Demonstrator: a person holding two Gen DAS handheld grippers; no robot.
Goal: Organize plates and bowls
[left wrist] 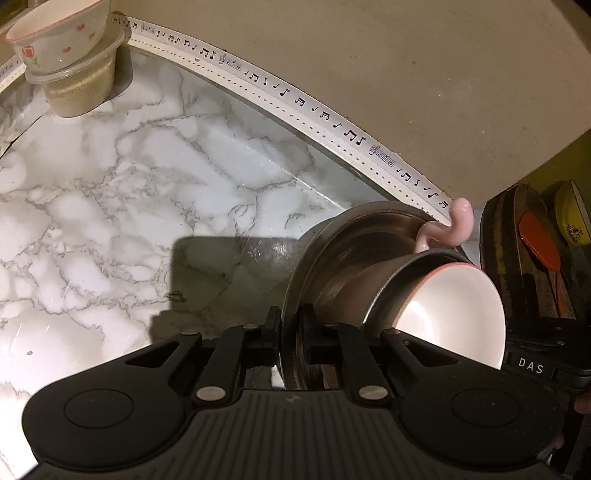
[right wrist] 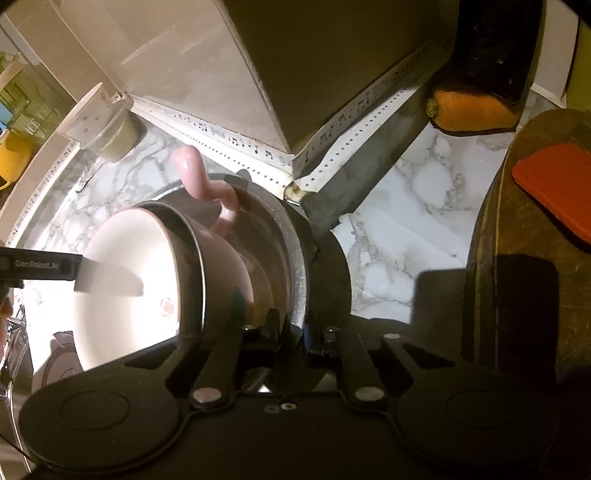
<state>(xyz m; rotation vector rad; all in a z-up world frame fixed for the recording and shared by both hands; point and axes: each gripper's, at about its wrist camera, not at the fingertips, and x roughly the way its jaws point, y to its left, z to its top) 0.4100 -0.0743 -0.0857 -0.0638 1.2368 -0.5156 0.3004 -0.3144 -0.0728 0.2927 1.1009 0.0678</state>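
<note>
Left wrist view: the left gripper (left wrist: 290,326) is clamped on the rim of a steel bowl (left wrist: 332,254), 1 finger outside the wall and 1 inside, the rim pinched between the pads. The bowl sits just ahead of the gripper and to its right on the marble-patterned counter (left wrist: 110,206). Inside it a smaller steel bowl leans, and in that a pink-rimmed white bowl (left wrist: 454,306) tilts with its open side toward the camera. A pink curled handle (left wrist: 448,229) rises behind the stack; what it belongs to is hard to tell. The lower part of the steel bowl is cut off by the gripper body. At the far right edge, part of the right gripper (left wrist: 532,365) shows, mostly out of frame. Far off at the upper left, a floral bowl (left wrist: 59,33) rests on a clear lidded tub (left wrist: 81,85), well apart from the stack. Music-note tape (left wrist: 295,99) edges the counter along the wall.

Right wrist view: the right gripper (right wrist: 293,326) grips the opposite rim of the same steel bowl (right wrist: 291,258), fingers closed either side of the wall. The white bowl (right wrist: 129,280) lies left of the fingers, tipped, with a small red mark near its bottom. A finger of the left gripper (right wrist: 40,266) reaches in from the left edge, throwing a shadow into the white bowl. The steel bowl's base is hidden by the gripper. To the right, a dark wooden board (right wrist: 517,295) bears a red-orange utensil (right wrist: 554,184), partly cut off.
</note>
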